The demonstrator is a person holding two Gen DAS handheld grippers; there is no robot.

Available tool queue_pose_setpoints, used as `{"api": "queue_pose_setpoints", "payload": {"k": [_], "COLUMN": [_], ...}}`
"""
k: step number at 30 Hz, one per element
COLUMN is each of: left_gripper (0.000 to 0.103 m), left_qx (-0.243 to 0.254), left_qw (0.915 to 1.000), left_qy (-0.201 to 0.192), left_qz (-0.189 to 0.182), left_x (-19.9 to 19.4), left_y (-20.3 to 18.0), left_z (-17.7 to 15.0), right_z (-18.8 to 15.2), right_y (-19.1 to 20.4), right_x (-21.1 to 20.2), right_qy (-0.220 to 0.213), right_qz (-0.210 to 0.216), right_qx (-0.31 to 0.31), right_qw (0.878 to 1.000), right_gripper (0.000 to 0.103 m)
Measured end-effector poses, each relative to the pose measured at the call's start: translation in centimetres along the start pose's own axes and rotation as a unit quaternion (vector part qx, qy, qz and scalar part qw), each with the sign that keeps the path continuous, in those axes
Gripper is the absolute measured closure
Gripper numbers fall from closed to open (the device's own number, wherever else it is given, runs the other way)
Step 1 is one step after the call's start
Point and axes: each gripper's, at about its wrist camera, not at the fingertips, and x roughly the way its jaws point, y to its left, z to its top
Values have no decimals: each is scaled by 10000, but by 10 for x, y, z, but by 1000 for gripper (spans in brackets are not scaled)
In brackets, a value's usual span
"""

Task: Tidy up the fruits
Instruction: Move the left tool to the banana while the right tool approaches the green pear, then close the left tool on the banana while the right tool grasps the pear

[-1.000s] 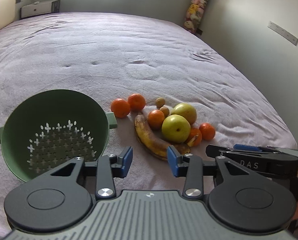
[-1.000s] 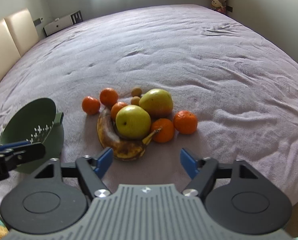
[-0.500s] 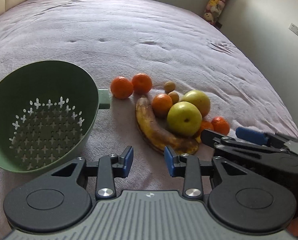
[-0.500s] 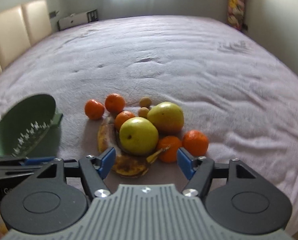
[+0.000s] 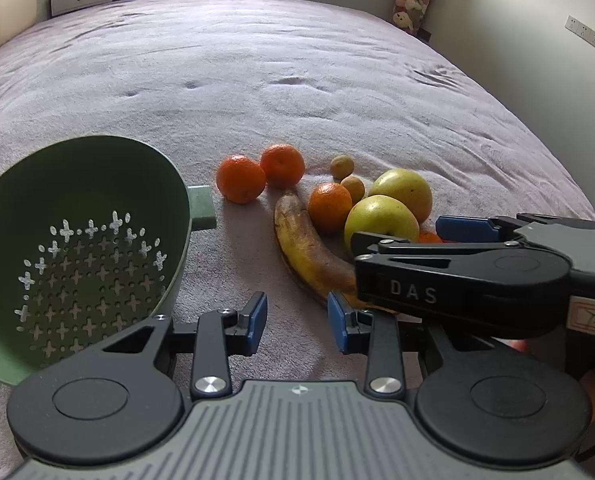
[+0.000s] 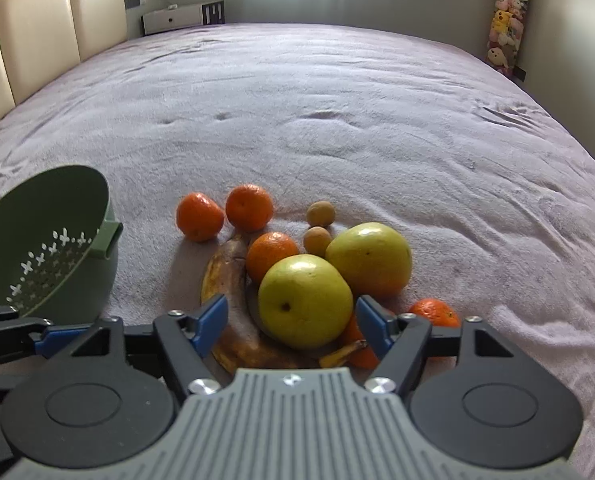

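Note:
A pile of fruit lies on a mauve bedspread: a browned banana (image 5: 309, 246), two yellow-green apples, the nearer apple (image 6: 304, 301) and the farther apple (image 6: 369, 258), several mandarins and two small brown fruits. A green colander (image 5: 77, 240) stands tilted at the left. My right gripper (image 6: 291, 318) has its jaws opening, one on each side of the nearer apple, with gaps to the pads. My left gripper (image 5: 297, 322) hangs over bare cloth just short of the banana, fingers apart with nothing between them. The right gripper (image 5: 401, 236) crosses the left wrist view from the right.
The bedspread (image 6: 337, 120) stretches far behind the fruit. A padded headboard (image 6: 25, 40) and a white cabinet (image 6: 177, 18) stand at the back left. A column of plush toys (image 6: 505, 20) hangs at the back right wall.
My right gripper moved forward over the fruit until its jaws straddle the nearer apple, and they widened. My left gripper sank closer to the colander and banana and narrowed slightly.

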Motion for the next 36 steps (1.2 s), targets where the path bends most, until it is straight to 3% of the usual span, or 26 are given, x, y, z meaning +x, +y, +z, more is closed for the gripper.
{"api": "queue_pose_setpoints", "payload": {"k": [10, 17, 20, 26, 36], "left_gripper": [64, 64, 64, 64, 63], "left_qx": [-376, -659, -727, -848, -1474], "left_qw": [9987, 9972, 9965, 9952, 9877], "left_qy": [104, 95, 148, 124, 200], "left_qz": [-338, -354, -384, -474, -471], "left_x": [11, 19, 23, 28, 42], "left_y": [3, 6, 6, 5, 13], "left_z": [1, 1, 0, 0, 8], "right_z": [-2, 0, 0, -1, 2], "right_y": [-13, -14, -14, -21, -36], "right_x": [21, 27, 28, 24, 8], "right_qy": [230, 131, 114, 75, -104], "right_qz": [76, 152, 101, 205, 288], "right_qx": [422, 511, 458, 700, 1238], "right_qw": [9988, 9985, 9988, 9973, 9918], "right_gripper": [32, 33, 42, 43, 43]}}
